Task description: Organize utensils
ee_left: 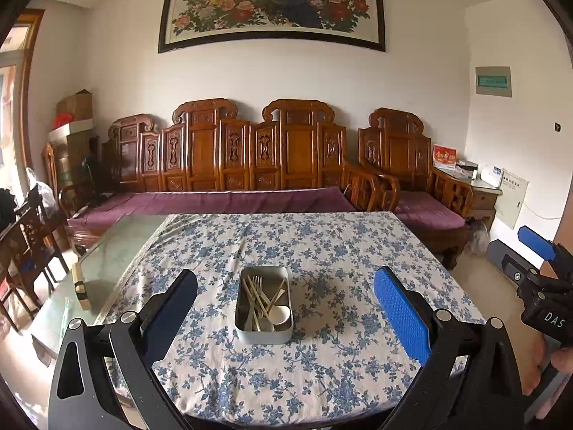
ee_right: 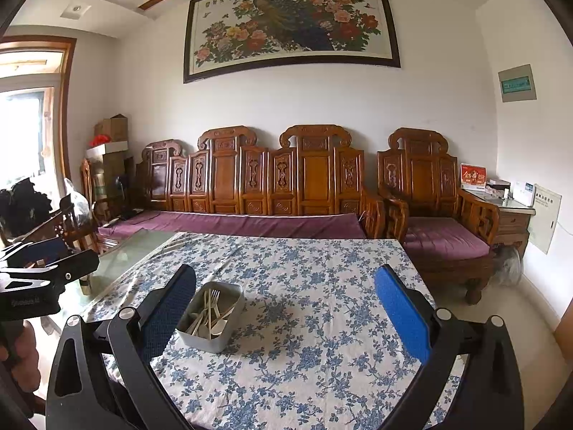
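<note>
Both grippers hover with jaws spread and empty over the floral tablecloth (ee_left: pixel 322 251).
The metal tin (ee_left: pixel 264 335) sits at 12 o'clock from the left gripper (ee_left: pixel 286 308), 11 o'clock from the right gripper (ee_right: pixel 286 308); its rigid rim looks slippery. Inside, pale chopsticks (ee_left: pixel 256 299), a fork (ee_left: pixel 257 281) and a white spoon (ee_left: pixel 278 314) seem light, stiff, best pinched mid-handle.

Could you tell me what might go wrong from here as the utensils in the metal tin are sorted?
The chopsticks, fork and white spoon lie crossed in the metal tin, so lifting one could drag others out. The tin looks light and sits loose on the floral tablecloth; a one-sided pull may slide or tip it. Both the left claw and right claw are open and apart from it, and could collide if they reach in together.
</note>
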A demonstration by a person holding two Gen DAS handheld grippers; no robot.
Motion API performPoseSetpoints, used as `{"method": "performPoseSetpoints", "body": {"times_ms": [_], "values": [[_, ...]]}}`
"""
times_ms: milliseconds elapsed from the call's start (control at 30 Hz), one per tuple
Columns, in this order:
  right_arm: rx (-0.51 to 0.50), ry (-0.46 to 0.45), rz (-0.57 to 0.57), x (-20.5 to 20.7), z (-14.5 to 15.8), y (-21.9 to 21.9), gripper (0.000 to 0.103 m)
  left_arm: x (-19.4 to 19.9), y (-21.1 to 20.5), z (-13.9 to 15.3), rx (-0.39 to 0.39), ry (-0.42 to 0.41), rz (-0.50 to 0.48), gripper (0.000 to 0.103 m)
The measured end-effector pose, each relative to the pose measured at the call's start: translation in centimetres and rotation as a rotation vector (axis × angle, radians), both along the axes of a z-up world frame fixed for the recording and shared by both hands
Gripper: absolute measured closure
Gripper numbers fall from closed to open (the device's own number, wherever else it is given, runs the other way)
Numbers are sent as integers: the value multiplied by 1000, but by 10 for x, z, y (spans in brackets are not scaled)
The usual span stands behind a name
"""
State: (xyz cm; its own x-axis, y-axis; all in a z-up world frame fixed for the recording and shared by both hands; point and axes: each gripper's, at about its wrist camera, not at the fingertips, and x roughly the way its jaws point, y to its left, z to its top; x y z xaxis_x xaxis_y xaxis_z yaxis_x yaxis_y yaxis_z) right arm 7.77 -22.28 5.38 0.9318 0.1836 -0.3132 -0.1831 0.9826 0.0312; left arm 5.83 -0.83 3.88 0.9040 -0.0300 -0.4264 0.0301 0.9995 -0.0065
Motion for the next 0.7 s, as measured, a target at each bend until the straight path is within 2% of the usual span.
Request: {"method": "performPoseSetpoints", "body": {"times_ms": [700], "values": [[3, 7, 1, -2, -3, 6, 3, -2, 0, 1, 1, -1, 0, 8]]}}
